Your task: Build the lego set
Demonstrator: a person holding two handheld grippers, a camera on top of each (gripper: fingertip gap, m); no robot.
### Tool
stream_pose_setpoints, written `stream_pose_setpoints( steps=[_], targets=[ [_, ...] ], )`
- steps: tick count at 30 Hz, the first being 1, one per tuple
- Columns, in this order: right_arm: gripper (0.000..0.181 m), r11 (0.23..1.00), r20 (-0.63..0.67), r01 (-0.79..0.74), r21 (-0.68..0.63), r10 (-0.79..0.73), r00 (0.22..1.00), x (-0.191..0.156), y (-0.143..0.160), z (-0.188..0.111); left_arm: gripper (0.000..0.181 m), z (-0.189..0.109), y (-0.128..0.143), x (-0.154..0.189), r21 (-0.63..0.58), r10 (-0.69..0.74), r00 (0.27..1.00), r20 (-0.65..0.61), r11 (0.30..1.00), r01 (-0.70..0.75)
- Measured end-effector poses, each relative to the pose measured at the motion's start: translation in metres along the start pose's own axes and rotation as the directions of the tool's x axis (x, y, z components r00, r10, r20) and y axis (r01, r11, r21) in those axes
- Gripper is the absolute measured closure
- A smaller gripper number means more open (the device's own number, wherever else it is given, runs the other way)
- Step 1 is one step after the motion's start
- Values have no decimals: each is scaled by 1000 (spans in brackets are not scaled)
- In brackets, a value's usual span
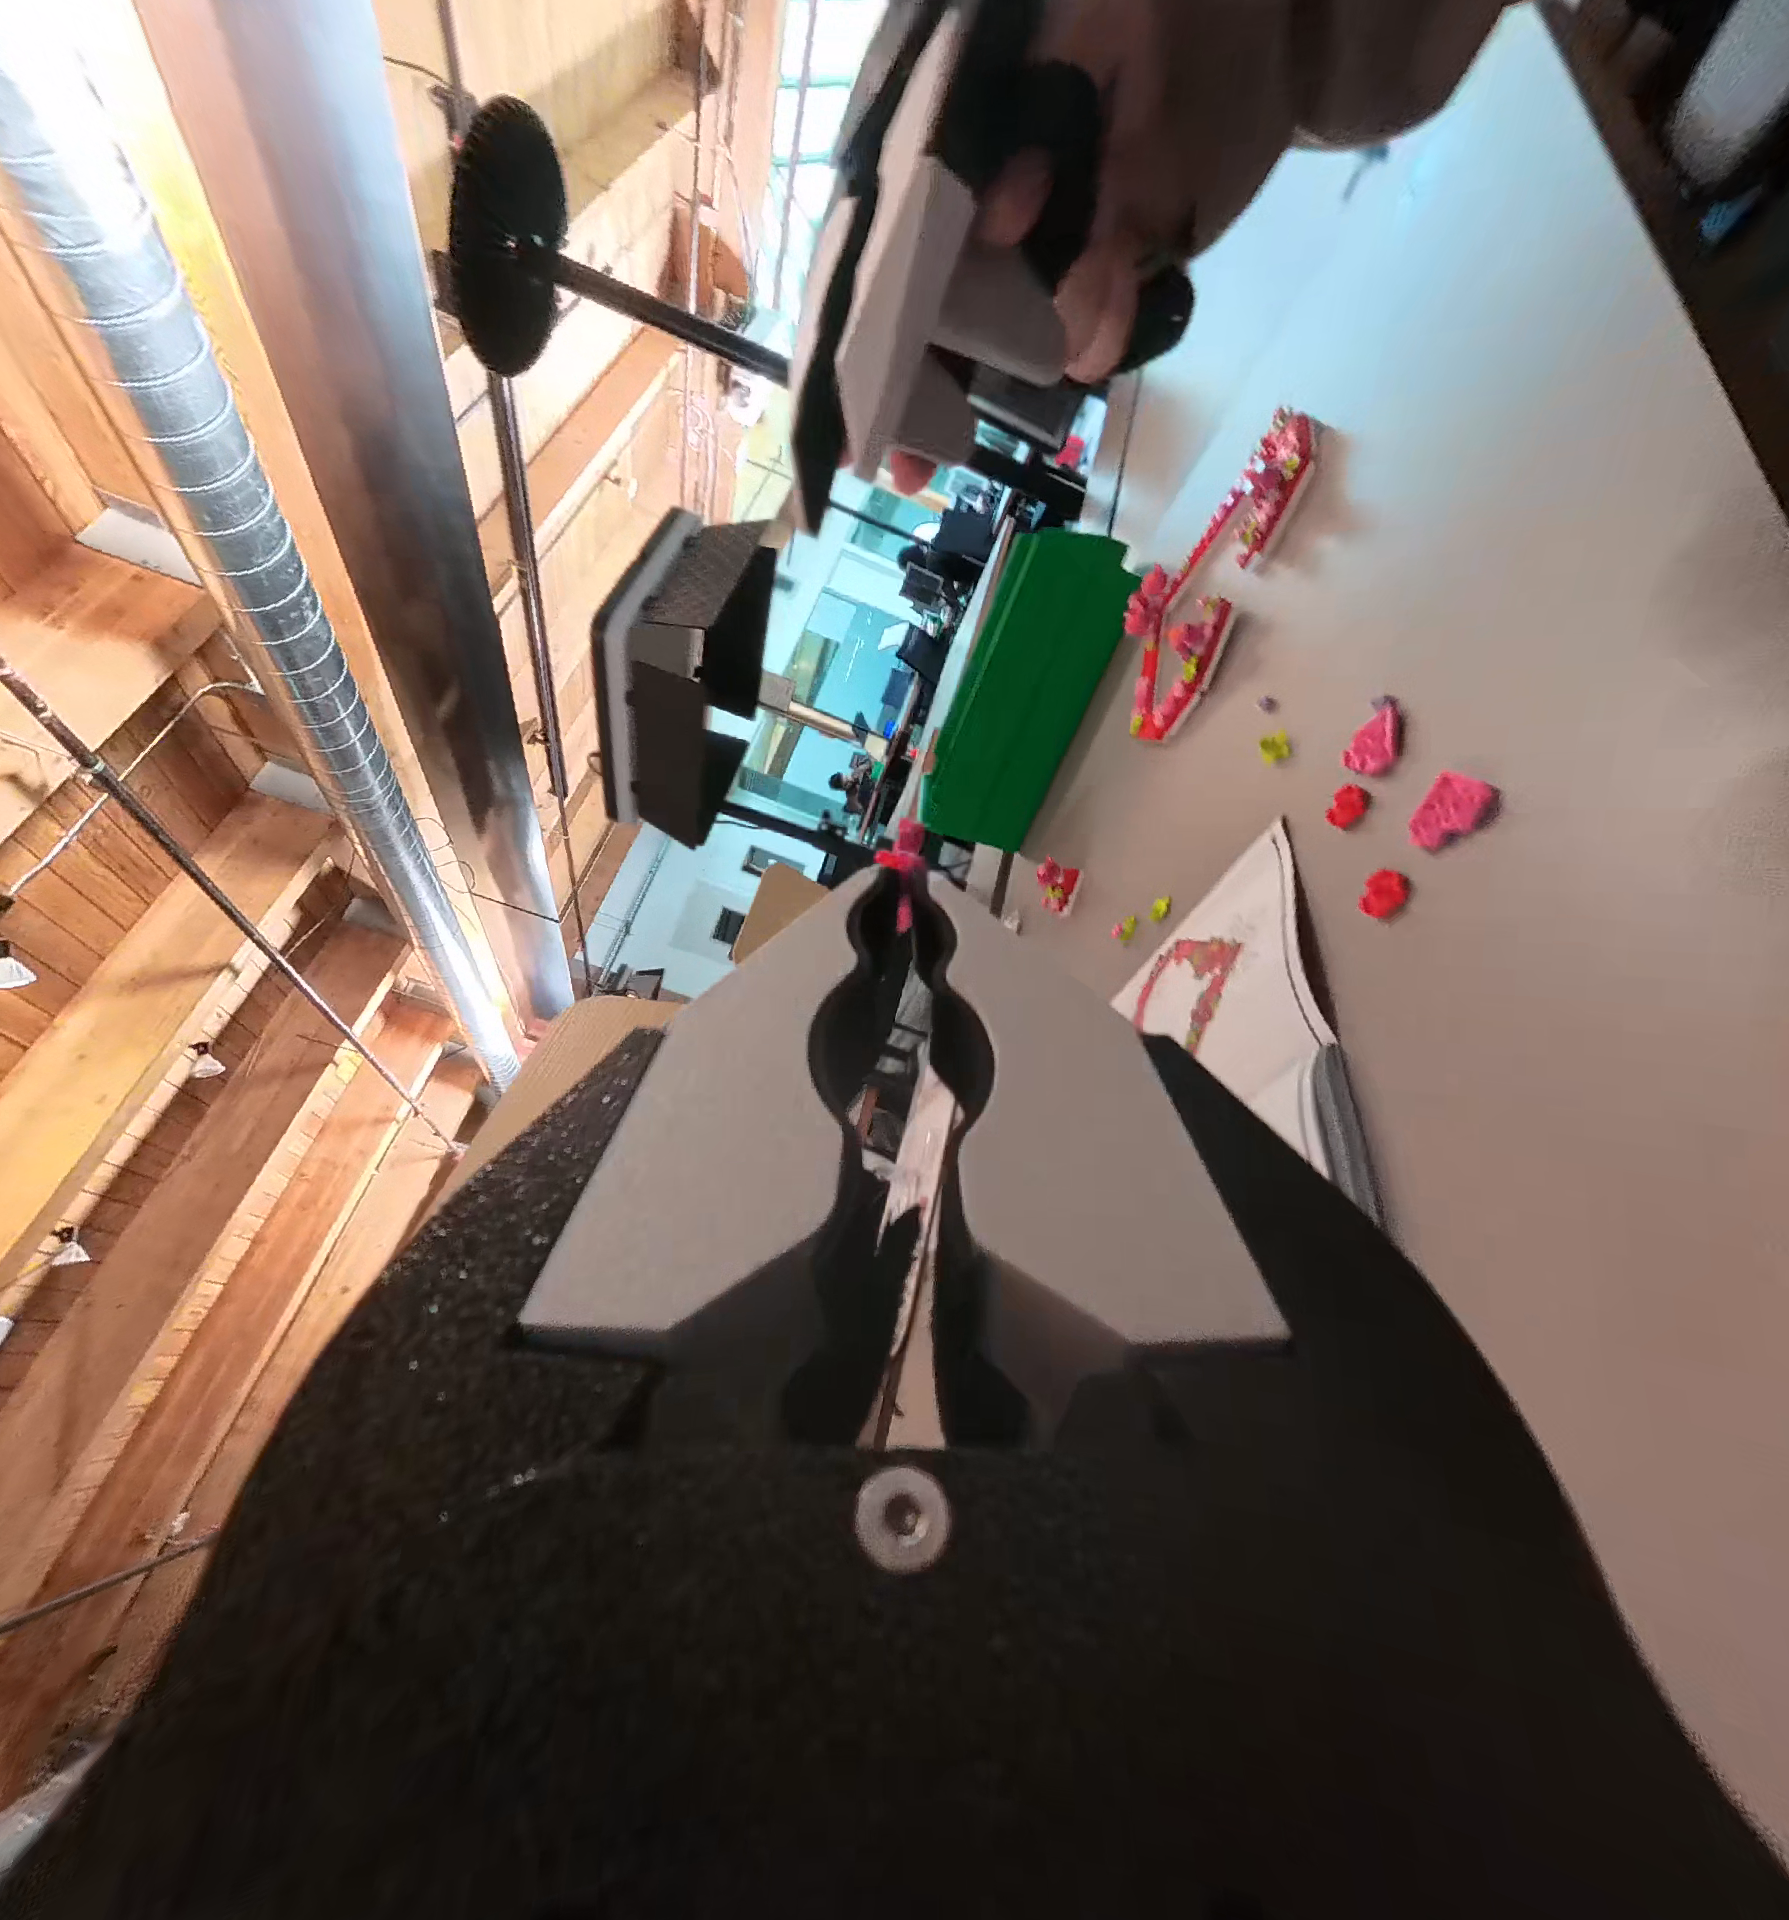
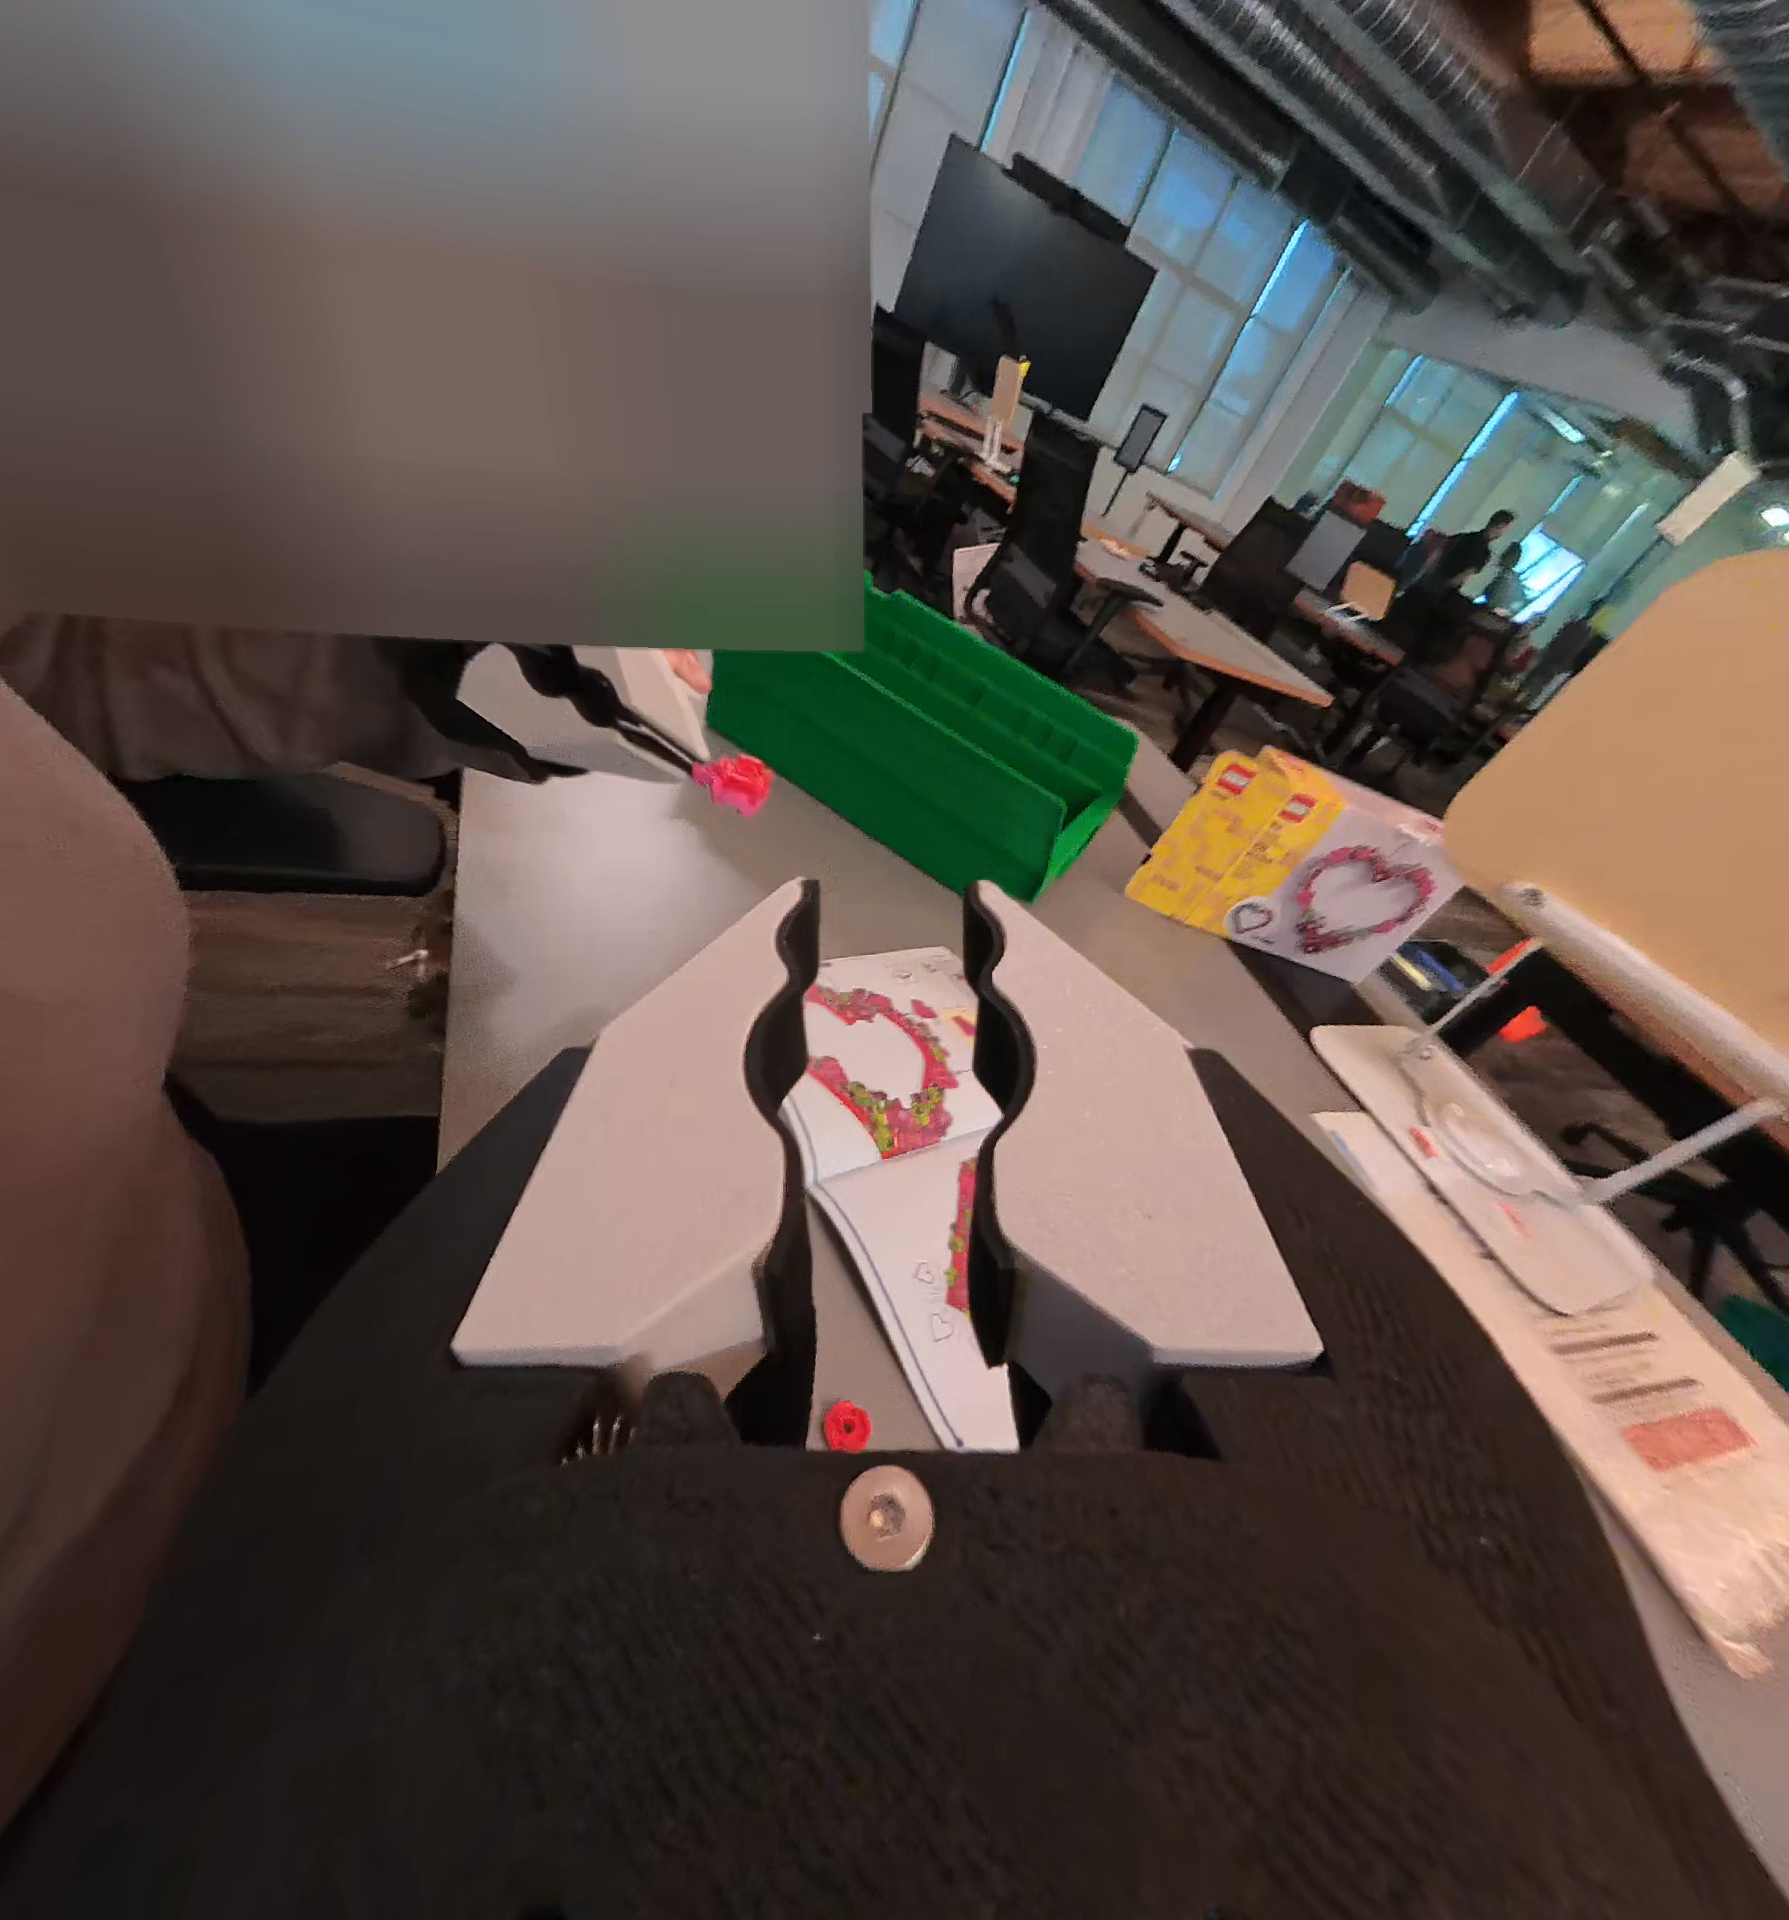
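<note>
My left gripper [image 1: 895, 888] is shut on a small pink and red flower piece [image 1: 906, 854] at its tips and holds it above the table. It also shows in the right wrist view [image 2: 698, 771] with the piece [image 2: 734, 781]. My right gripper [image 2: 890, 909] is open and empty above the open instruction booklet [image 2: 890, 1060]. A small red piece [image 2: 846, 1425] lies under it. Two partly built red, white and pink heart sections [image 1: 1274, 488] [image 1: 1181, 665] lie on the table. Loose pink [image 1: 1451, 810] and red [image 1: 1383, 894] pieces lie near the booklet [image 1: 1233, 997].
A green plastic bin [image 2: 921, 748] stands at the far table edge. A yellow set box [image 2: 1285, 862] lies to the right, with clear plastic bags [image 2: 1492, 1195] nearer. A person's sleeve [image 2: 59, 1143] fills the left. Small lime pieces [image 1: 1274, 744] are scattered on the table. My right fingertips sit around 11 centimeters from my left ones.
</note>
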State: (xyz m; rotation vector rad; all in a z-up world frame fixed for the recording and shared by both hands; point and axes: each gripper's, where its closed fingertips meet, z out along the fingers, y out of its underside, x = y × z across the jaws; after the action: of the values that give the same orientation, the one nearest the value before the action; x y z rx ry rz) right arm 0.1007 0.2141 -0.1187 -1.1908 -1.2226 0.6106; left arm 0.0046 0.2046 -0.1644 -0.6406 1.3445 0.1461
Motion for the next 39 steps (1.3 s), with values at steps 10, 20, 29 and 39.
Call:
stream_pose_setpoints(
  steps=[10, 20, 29, 39],
  targets=[
    [154, 995, 118, -41, -92, 52, 992, -20, 65, 36, 181, 20, 29, 53, -40, -44, 999, -23, 998, 43],
    [154, 996, 249, -26, -88, 47, 967, -47, 81, 45, 181, 31, 17, 72, -3, 120, 992, -36, 993, -121],
    [154, 996, 271, 18, -86, 6, 963, -58, 83, 50, 181, 27, 17, 68, -7, 165, 986, -15, 986, -166],
    [137, 896, 143, 442, -44, -432, 890, -60, 80, 56, 181, 27, 2, 72, 45, 31, 996, -81, 999, -28]
  ],
)
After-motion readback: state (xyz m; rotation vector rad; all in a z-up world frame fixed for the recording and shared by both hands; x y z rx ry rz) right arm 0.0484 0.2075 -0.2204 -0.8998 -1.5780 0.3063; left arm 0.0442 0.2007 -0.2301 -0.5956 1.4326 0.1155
